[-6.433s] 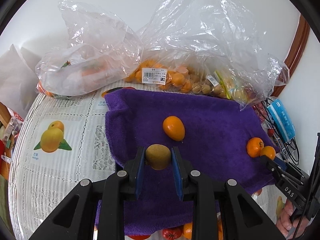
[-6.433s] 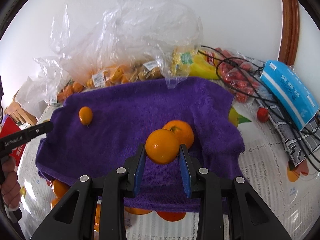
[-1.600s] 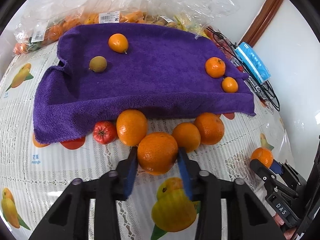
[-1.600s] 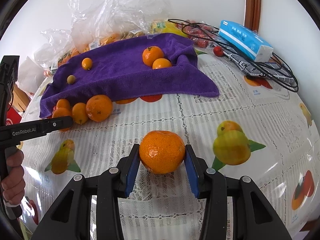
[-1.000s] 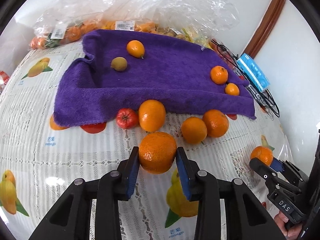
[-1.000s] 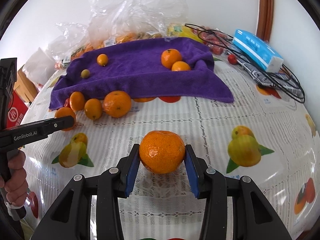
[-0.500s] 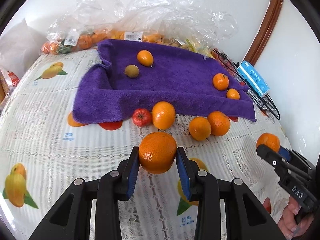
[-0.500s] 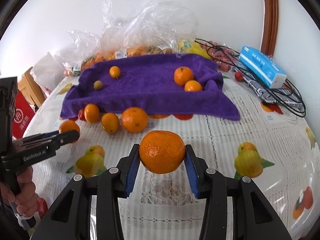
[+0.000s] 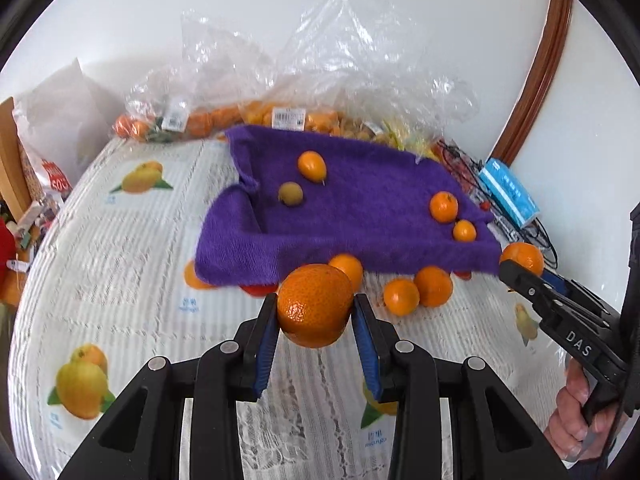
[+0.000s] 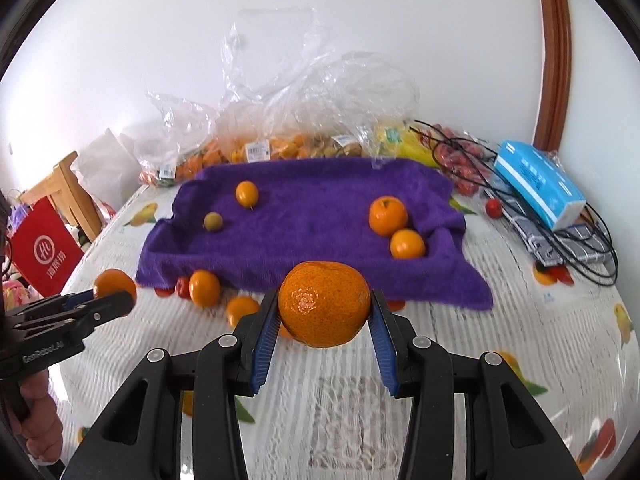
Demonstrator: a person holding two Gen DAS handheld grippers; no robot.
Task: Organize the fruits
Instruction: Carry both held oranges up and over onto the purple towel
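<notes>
Above worktop [image 9: 120, 264]: left hand-held gripper [image 9: 316, 320] clamped on mandarin [image 9: 314, 304], right hand-held gripper [image 10: 323, 318] clamped on another mandarin [image 10: 324, 304], both held off surface. Purple towel [image 10: 312, 216] behind, few small fruits on it.

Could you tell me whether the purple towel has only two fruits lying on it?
No, the purple towel carries four fruits.
</notes>
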